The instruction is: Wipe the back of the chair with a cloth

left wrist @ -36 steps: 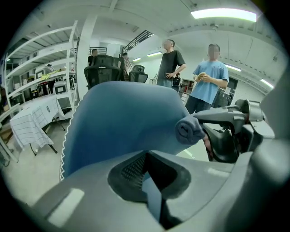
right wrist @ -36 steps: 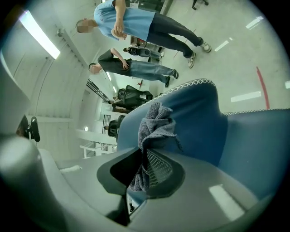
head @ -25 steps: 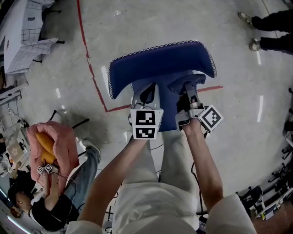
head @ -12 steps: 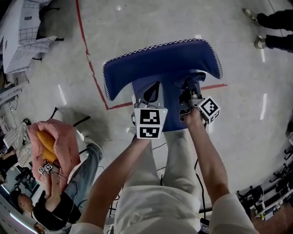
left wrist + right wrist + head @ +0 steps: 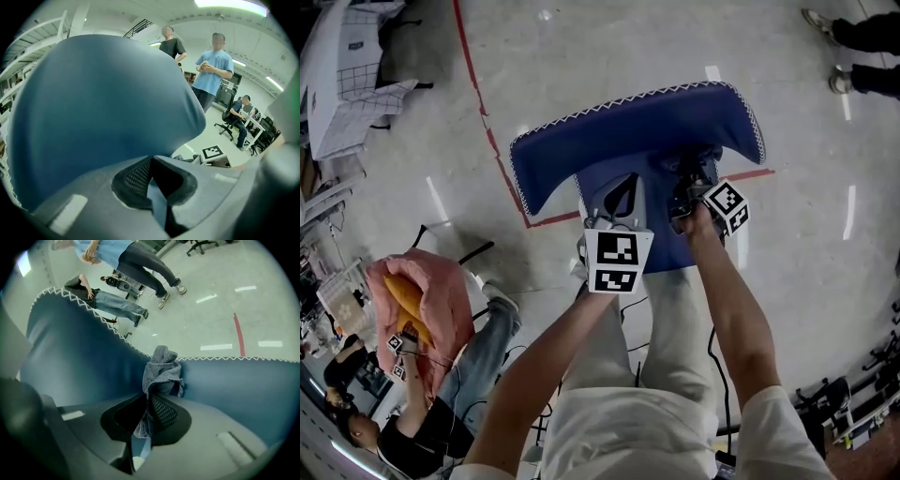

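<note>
The blue chair back [image 5: 637, 131], edged with white zigzag stitching, stands just ahead of me. A crumpled grey cloth [image 5: 161, 371] is pinched in my right gripper [image 5: 149, 408] and lies against the blue fabric just below the stitched edge. In the head view the right gripper [image 5: 689, 180] sits at the right of the chair back's middle. My left gripper [image 5: 621, 195] is beside it to the left, close to the back. Its jaws are shut with nothing between them, and the blue fabric [image 5: 103, 108] fills most of its view.
A red tape line [image 5: 487, 131] runs across the grey floor under the chair. A seated person with a pink bundle [image 5: 422, 309] is at lower left. Two people [image 5: 213, 65] stand beyond the chair. Feet [image 5: 853, 28] show at top right, a draped table [image 5: 347, 84] at top left.
Both grippers have moved forward and closer to the chair back. The right one has carried the cloth further up the blue fabric.
</note>
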### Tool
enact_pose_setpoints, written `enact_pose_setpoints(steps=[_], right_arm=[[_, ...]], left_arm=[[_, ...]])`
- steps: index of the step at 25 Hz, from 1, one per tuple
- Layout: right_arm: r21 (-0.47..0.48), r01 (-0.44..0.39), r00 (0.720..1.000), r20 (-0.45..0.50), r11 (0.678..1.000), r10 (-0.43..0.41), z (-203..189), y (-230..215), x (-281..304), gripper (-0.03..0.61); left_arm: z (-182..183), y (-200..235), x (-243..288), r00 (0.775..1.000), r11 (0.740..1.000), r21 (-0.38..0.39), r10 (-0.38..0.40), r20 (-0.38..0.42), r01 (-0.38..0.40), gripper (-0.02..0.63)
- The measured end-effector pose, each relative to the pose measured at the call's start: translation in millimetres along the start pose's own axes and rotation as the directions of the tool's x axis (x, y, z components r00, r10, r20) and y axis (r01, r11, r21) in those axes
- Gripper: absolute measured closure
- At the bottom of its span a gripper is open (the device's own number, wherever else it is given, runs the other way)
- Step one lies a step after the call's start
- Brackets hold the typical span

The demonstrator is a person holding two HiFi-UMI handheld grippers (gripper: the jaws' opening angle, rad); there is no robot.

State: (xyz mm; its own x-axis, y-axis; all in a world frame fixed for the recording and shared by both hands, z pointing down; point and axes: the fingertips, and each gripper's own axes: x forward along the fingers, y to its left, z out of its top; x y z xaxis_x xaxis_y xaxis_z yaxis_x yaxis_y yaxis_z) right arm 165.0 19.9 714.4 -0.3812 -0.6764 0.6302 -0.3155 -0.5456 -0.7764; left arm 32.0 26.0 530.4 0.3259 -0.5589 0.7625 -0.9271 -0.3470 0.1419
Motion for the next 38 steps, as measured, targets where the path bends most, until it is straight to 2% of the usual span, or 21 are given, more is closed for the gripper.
enact_pose_setpoints(steps=[2,9,16,27,38], right_arm=[[-0.025,0.029,0.999,-0.014,0.999,-0.030,-4,-7,6,0.520],[-0.055,0.032,0.999,-0.027,0.998,-0.034,0,-4,22,0.520],[-0.010,-0.047,0.999,-0.002,0.999,0.047,4,7,16,0.520],[-0.022,-0.142,0.990,0.008,0.990,0.142,4,62,-14,0.520],[-0.036,-0.180,0.982,0.056,0.983,0.181,5,116,-44,0.520]], left_arm=[[-3,2,1,1.000,1.000,-0.005,-0.001,-0.004,0.001,0.614],[1,-1,1,1.000,1.000,-0.018,-0.004,0.004,0.004,0.614],[3,0,-6,1.000,1.000,-0.018,-0.003,0.014,0.003,0.614],[24,-5,-15,0.999,1.000,-0.012,-0.005,0.041,0.006,0.614],[42,-11,-27,0.998,0.999,0.003,-0.037,0.051,0.037,0.614]])
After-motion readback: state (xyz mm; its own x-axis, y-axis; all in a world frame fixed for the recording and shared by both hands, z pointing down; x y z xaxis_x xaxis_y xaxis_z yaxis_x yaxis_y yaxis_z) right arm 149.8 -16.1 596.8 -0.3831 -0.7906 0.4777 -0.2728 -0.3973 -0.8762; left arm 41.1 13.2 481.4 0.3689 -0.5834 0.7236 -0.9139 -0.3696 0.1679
